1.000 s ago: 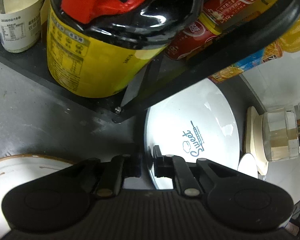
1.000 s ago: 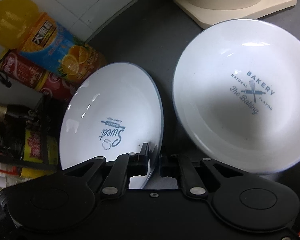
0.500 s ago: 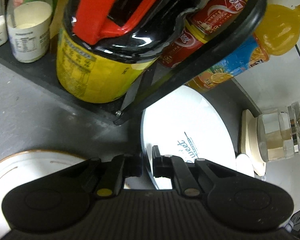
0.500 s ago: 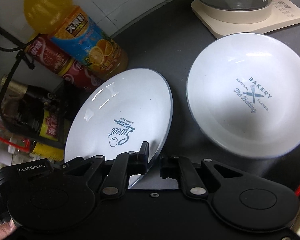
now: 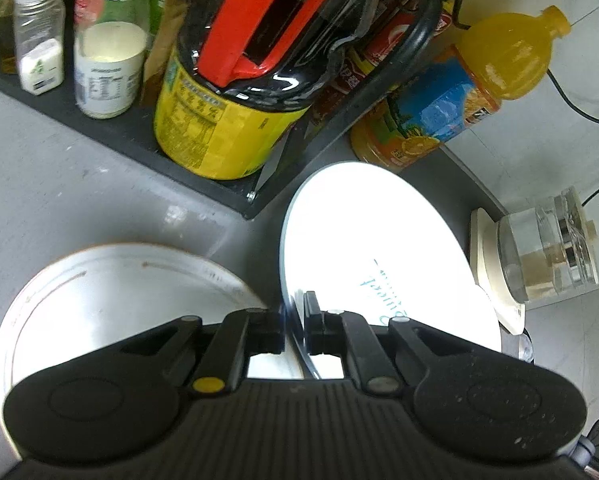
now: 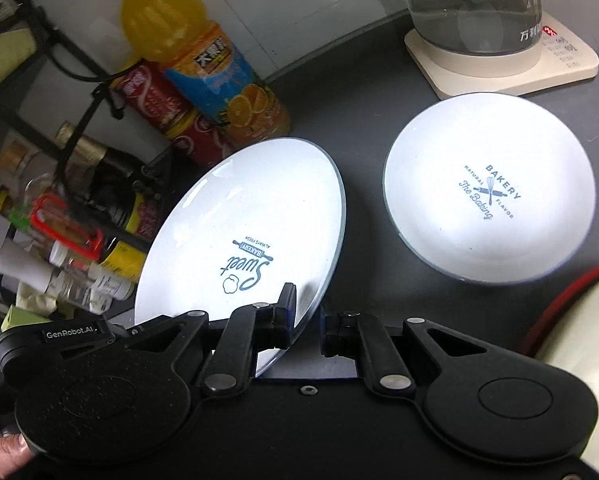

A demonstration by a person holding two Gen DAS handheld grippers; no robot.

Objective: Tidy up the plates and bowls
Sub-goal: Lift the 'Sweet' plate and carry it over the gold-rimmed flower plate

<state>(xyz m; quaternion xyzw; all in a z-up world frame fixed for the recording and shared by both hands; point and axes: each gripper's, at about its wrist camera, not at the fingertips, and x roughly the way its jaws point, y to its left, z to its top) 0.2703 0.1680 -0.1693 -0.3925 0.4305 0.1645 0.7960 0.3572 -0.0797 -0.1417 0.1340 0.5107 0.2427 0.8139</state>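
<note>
A white plate [image 5: 363,232] printed "Sweet" [image 6: 251,208] hangs tilted above the dark counter, held by its rim from two sides. My left gripper [image 5: 295,320] is shut on the plate's near edge, seen in the left wrist view. My right gripper [image 6: 305,316] is shut on the opposite edge, low in the right wrist view. A white "Bakery" bowl [image 6: 487,188] rests on the counter to the right of the held plate. A brown-rimmed white plate [image 5: 99,300] lies under my left gripper, partly hidden by it.
A black rack [image 5: 203,184] of jars and sauce bottles stands close behind the plate. An orange juice bottle [image 6: 203,60] and red cans [image 6: 159,108] lean beside it. A glass kettle [image 6: 475,8] on a cream base sits at the back right. A cream, red-edged object [image 6: 579,320] is at the right.
Both grippers have risen and drawn back with the Sweet plate between them. The plate has come away from the rack, and more of the counter and the brown-rimmed plate shows.
</note>
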